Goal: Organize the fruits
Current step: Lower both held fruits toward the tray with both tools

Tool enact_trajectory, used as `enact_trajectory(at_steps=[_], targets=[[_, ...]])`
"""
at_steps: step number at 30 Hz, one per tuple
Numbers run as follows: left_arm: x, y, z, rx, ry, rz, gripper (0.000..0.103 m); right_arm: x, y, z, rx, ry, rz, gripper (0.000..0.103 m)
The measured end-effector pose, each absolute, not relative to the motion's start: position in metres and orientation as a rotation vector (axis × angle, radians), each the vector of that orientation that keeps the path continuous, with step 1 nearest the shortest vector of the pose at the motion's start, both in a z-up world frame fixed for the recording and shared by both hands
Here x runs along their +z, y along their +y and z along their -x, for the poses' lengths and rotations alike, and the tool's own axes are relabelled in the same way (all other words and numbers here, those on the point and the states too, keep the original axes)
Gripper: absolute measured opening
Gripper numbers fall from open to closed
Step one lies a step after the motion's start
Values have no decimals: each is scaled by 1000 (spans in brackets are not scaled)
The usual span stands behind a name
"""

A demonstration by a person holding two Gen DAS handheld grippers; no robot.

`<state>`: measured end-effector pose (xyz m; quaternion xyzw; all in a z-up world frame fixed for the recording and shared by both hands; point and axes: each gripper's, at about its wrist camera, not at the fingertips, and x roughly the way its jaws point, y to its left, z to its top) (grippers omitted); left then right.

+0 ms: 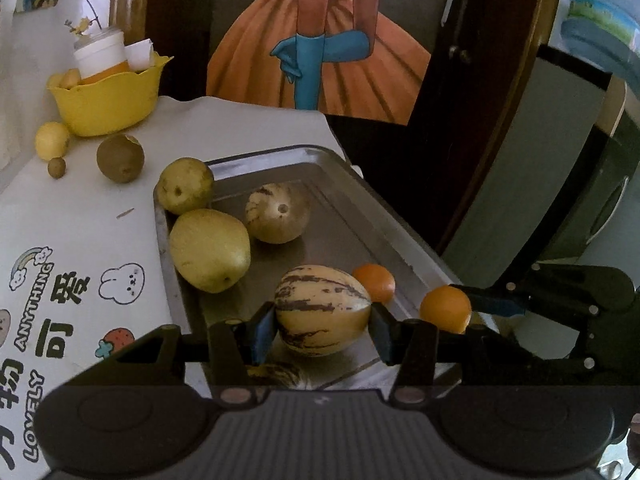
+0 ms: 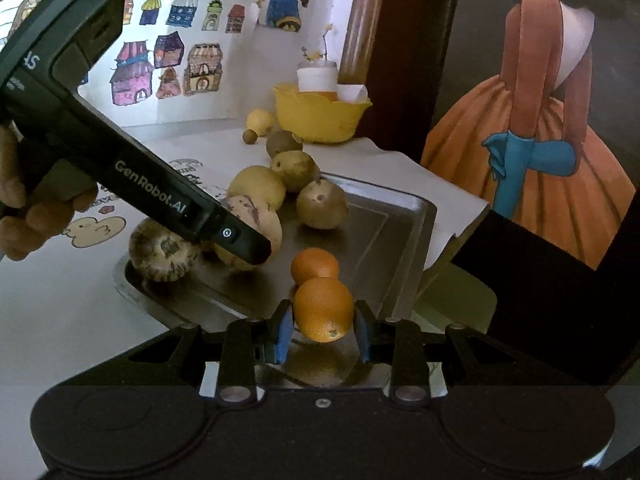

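Nearest, the left tool (image 1: 322,330) gripped a striped melon (image 1: 322,310) low over the tray (image 1: 360,204) and the right tool (image 2: 322,330) pinched an orange (image 2: 323,308) above its near edge — letting go there could send either rolling off the bench (image 1: 80,216), or bump the second orange (image 2: 315,265).

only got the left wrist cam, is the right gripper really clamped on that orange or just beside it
Observer: Clamped. The right gripper has both blue pads pressed on the orange, above the tray.
Operator: anything hidden under my left gripper
Observer: Yes, a second striped melon sits at the tray's near corner, beside the striped melon that your left gripper holds.
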<state>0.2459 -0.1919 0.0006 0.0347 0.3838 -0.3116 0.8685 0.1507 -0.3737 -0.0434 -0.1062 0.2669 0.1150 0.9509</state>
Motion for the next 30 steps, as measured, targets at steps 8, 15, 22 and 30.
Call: enact_trajectory(at_steps=[8,15,22,30], targets=[[-1,-194,-245,-631,807,-87,54,-50,-376,-154,211,557,168,34],[-2,-196,-243,-614,801,-88,54,-52,-377,-154,198,551,147,34],[-3,-198,-238,-607,781,-112,54,-53,-377,-153,182,544,129,34],[-2,-197,-239,-614,790,-99,55,-53,-376,-150,183,548,104,44]])
